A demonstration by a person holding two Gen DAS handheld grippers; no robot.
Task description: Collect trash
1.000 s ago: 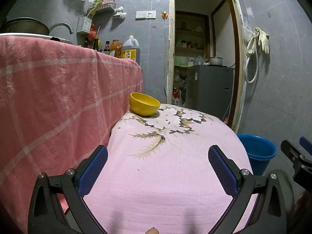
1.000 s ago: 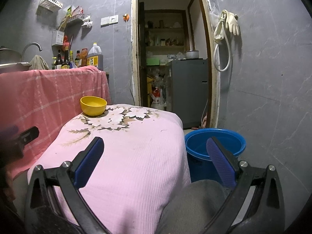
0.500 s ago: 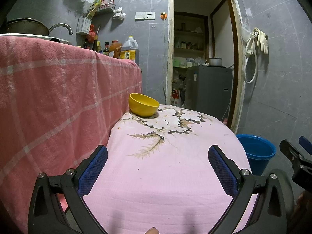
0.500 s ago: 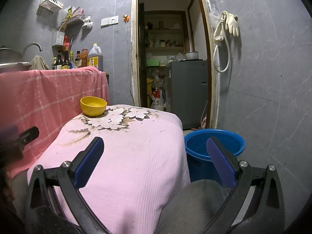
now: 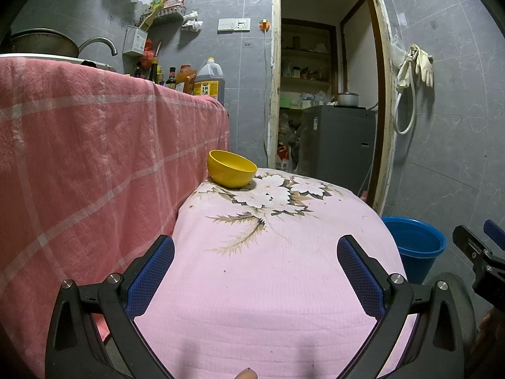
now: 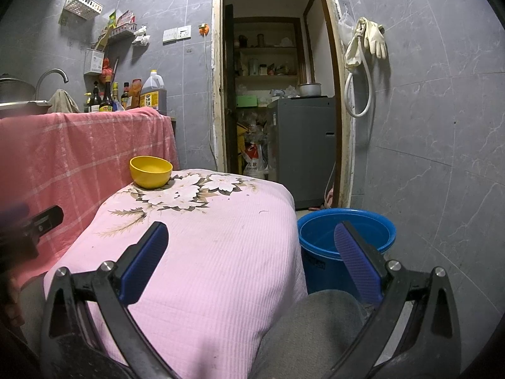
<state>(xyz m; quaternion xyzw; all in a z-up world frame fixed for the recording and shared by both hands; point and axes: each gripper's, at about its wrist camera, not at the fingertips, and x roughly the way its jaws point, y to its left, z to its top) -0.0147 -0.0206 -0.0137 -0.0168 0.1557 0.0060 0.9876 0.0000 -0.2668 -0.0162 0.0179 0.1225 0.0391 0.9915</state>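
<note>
Both jaws wide, empty; yellow bowl (image 5: 232,169) far.

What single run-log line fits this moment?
left gripper: open | right gripper: open | bowl: on table | bucket: on floor

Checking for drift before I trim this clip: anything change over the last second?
Nothing visibly changed. Left gripper and right gripper hang open and empty over the pink cloth; the yellow bowl sits at its far end and the blue bucket stands on the floor beside it, as before.
</note>
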